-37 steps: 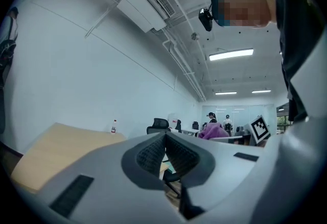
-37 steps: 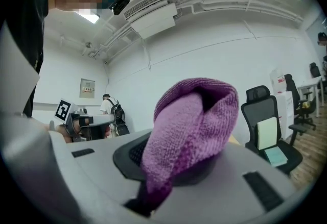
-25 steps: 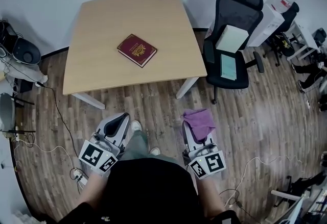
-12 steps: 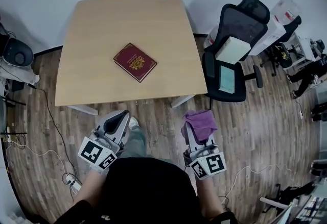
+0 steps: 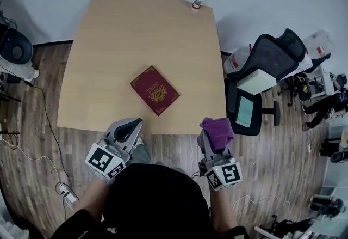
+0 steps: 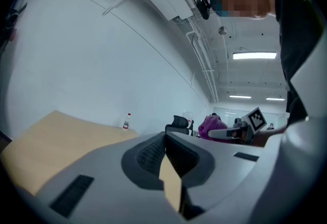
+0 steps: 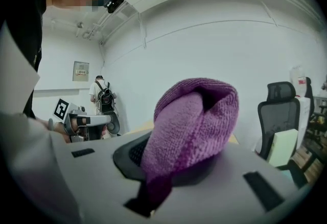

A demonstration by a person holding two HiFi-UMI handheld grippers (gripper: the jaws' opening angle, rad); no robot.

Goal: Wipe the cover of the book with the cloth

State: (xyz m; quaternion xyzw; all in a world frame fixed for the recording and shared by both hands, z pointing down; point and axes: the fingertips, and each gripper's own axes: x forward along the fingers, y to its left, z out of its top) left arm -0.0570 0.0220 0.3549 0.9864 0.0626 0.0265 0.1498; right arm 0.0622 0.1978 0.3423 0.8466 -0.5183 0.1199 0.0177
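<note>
Book [image 5: 155, 90] came from upper frame to centre; table [image 5: 109, 42] edge now met both grippers. R gripper [image 5: 210, 133] pinched cloth [image 5: 220, 128]; L gripper [image 5: 135, 123] jaws pressed together, empty. Wiping not begun.

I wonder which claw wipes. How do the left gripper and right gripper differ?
The right gripper is shut on a purple cloth; the left gripper is shut on nothing. The left gripper slants toward the book; the right gripper points straighter. Both are grey.
</note>
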